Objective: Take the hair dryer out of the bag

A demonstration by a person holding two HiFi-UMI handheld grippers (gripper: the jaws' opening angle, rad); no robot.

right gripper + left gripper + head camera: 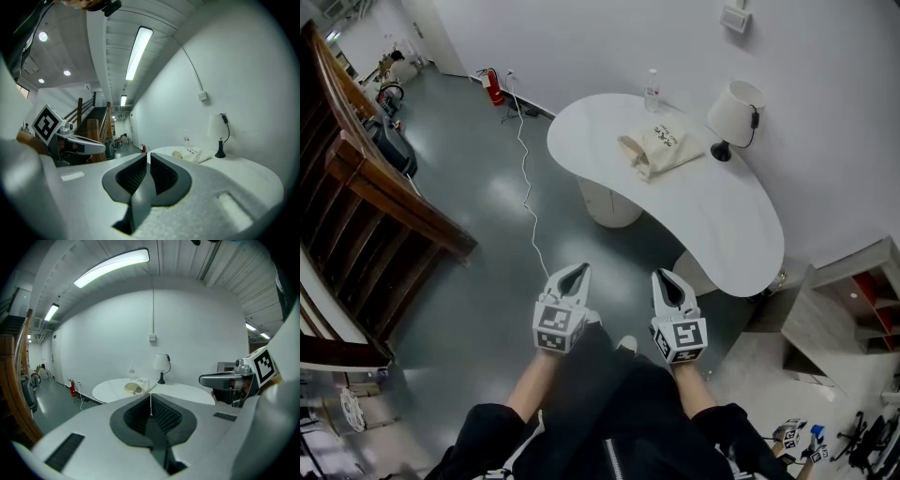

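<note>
Legible text: none in any view.
Bag [661, 147], cloth, on the counter [722, 225]: a few lines of dark print on its upper face; too small to read.
Bottle [652, 91], clear, beside the bag: label not readable.
Left gripper [577, 272]: cube faces bear black-and-white square marker patterns; no letters or digits.
Right gripper [666, 277]: the same kind of square patterns on its cube; no lettering.

Open floor [483, 244] runs up to the tabletop [712, 216], crossed only by a thin cable [525, 178], while a lamp [736, 112] and a bottle [652, 91] crowd the bag [661, 148].
</note>
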